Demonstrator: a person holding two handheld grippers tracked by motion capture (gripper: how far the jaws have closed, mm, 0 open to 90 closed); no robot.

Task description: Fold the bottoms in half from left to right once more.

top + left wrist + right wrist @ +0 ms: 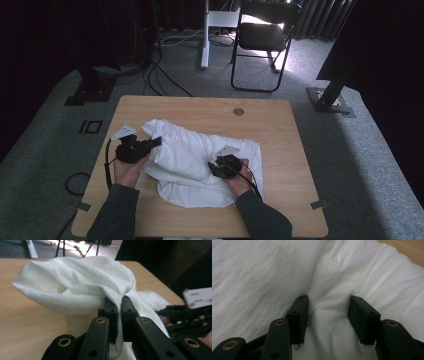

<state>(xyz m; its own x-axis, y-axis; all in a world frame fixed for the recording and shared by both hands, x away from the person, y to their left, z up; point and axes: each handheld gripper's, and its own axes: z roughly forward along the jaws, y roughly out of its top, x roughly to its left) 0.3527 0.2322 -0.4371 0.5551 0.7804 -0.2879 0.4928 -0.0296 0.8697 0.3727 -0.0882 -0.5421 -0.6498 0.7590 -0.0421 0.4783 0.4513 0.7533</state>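
Left gripper (119,305) pinches one white cloth (200,160); right gripper (328,312) gapes over it.

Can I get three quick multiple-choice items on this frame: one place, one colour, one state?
1. Where does the cloth lie?
A. on the chair
B. on the table
C. on the floor

2. What colour is the cloth?
A. white
B. blue
C. striped red

3. How do the left tongs stand?
A. wide open above the cloth
B. shut on nothing
C. shut on a fold of the cloth

Key: 1 B, the high view shows the cloth spread on the wooden tabletop. 2 A, it is plain white in all three views. 3 C, the left gripper view shows the jaws pinched together with cloth gathered between them.
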